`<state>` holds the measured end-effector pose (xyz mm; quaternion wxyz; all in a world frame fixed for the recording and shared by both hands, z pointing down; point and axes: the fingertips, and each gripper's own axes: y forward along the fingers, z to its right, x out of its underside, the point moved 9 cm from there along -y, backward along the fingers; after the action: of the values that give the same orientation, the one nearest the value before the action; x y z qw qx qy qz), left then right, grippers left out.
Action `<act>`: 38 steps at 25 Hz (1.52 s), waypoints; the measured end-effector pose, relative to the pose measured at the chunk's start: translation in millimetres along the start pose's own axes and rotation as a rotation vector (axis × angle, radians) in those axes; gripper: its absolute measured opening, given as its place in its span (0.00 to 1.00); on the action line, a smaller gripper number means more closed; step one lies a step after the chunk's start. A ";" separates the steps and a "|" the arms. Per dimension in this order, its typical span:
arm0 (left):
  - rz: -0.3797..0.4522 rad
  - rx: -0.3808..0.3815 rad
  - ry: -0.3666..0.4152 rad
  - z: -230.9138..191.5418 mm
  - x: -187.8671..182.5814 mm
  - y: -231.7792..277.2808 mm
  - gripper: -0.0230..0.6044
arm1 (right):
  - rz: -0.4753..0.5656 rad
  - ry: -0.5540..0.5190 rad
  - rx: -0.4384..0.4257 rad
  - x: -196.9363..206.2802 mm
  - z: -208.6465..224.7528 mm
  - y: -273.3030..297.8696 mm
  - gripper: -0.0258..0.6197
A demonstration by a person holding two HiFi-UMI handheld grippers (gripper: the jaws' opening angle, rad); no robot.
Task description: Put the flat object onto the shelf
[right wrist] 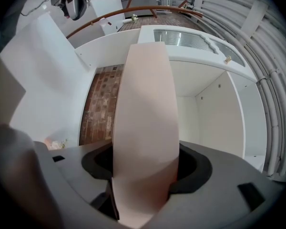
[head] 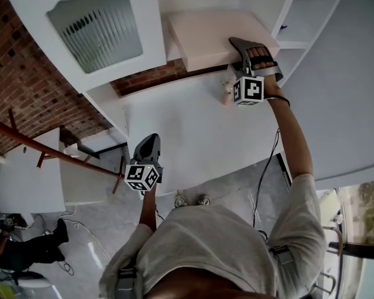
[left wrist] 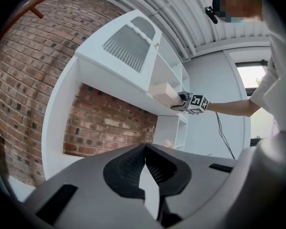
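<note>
Showing pale pink on board (head: 212,36), white on shelf unit (head: 193,129), red-brown with pale mortar lines on brick wall (head: 19,73). Showing ribbed stripes on glass (head: 96,27). Showing grey with black pads on left gripper (left wrist: 144,149) and right gripper (right wrist: 145,166), black-white squares on cube (head: 248,89), red-brown on rail (head: 50,150), grey on shirt (head: 237,248).

Indoor room: brick wall (head: 19,67), white shelf unit (head: 193,123)

One flat object (head: 215,37), two grippers (head: 150,141) (head: 252,52)
</note>
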<state>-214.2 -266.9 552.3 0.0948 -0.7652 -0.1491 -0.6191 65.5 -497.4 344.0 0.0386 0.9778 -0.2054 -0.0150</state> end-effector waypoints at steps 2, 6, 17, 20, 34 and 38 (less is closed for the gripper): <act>0.002 0.000 -0.001 0.5 -0.6 -0.2 0.06 | -0.001 0.005 -0.006 0.3 0.4 7.1 0.50; 0.008 -0.007 -0.002 -1.4 -1.3 -2.9 0.06 | -0.003 0.000 -0.017 -0.4 2.4 17.8 0.50; 0.010 -0.015 -0.011 -0.1 0.2 -6.7 0.06 | 0.044 -0.001 -0.040 3.6 5.2 21.8 0.51; 0.008 -0.010 -0.011 1.8 0.8 -5.7 0.06 | 0.033 -0.006 -0.041 2.3 4.6 21.9 0.52; 0.008 0.018 -0.037 2.4 -0.1 -3.1 0.06 | 0.022 0.069 0.003 16.0 4.1 -23.7 0.58; 0.003 0.041 -0.036 7.8 2.3 2.8 0.06 | 0.044 0.217 0.024 22.4 -3.2 -47.0 0.58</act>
<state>-205.6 -266.6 553.0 0.1083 -0.7744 -0.1623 -0.6019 105.0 -463.3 343.1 0.0491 0.9693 -0.2217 0.0941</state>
